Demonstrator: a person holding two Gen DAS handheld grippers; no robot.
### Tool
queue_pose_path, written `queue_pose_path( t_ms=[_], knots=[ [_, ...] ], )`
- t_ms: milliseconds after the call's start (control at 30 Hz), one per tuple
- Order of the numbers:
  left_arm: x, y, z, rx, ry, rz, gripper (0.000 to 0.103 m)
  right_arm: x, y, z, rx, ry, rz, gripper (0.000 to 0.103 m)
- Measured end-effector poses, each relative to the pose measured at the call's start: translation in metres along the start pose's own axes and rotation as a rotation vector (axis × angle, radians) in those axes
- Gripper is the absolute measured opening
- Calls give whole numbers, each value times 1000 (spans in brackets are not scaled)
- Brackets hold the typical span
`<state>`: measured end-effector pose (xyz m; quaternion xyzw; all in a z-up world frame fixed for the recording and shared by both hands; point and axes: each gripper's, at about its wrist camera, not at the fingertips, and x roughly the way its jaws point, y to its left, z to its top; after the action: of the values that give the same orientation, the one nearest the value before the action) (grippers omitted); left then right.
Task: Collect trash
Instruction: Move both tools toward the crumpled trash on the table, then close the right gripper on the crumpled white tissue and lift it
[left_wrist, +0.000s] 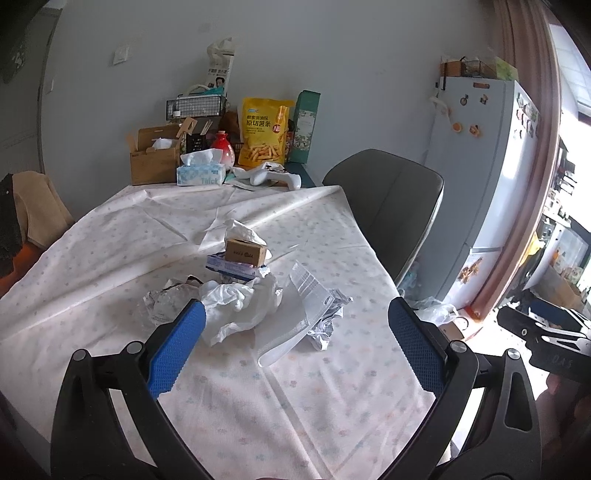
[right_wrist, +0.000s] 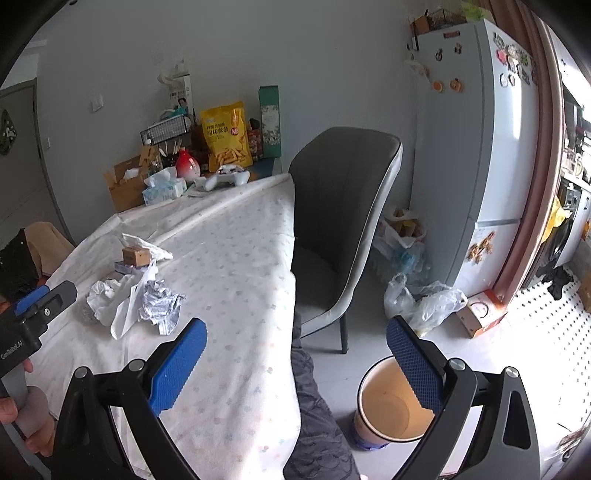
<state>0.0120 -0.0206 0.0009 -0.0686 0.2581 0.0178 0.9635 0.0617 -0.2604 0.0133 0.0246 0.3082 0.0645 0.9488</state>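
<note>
Left wrist view: your left gripper (left_wrist: 295, 321) has its blue-padded fingers (left_wrist: 177, 350) spread wide with nothing between them, hovering above the tablecloth (left_wrist: 258, 406). Just past the left pad lies a crumpled white plastic bag (left_wrist: 240, 306), with a crinkled clear wrapper (left_wrist: 166, 302) beside it on the left. Between the two pads, a flat white pouch (left_wrist: 295, 325) lies tilted across a wad of crumpled printed paper (left_wrist: 328, 317). Behind these, a small brown carton (left_wrist: 245, 252) sits on top of a flat blue box (left_wrist: 236, 267), with white tissue paper (left_wrist: 240, 230) bunched behind them. All this trash is clustered near the middle of the table. At the far end stand a tissue box (left_wrist: 200, 173), a yellow snack bag (left_wrist: 264, 131) and a white game controller (left_wrist: 275, 175).

In the right wrist view, your right gripper (right_wrist: 295, 350) is also spread wide and empty, held over the table's right edge. Below its right pad, on the floor, stands an open bin (right_wrist: 388, 406) with an orange inside. A grey chair (right_wrist: 340, 206) is just beside the table, and a fridge (right_wrist: 480, 147) stands farther back. The trash pile shows near the left side of this view, well apart from your right fingers.
</note>
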Motion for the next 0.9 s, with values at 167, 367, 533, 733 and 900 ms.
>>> queue_pose_path(
  t_ms=[167,367,533,733,900],
  knots=[
    [-3,2,1,-5,-6,-10,98,-4,3,2,-5,-4,1,95],
    [-9,11,4,-22,-15,-10,98,-6,4,6,13,-14,8,96],
    [-15,21,8,-29,-31,12,98,-7,16,12,-18,-28,47,96],
    [-20,46,12,-70,-43,53,98,-2,44,23,-94,-41,127,96],
    [-23,75,11,-102,-49,97,98,11,72,28,-135,-9,209,96]
  ],
)
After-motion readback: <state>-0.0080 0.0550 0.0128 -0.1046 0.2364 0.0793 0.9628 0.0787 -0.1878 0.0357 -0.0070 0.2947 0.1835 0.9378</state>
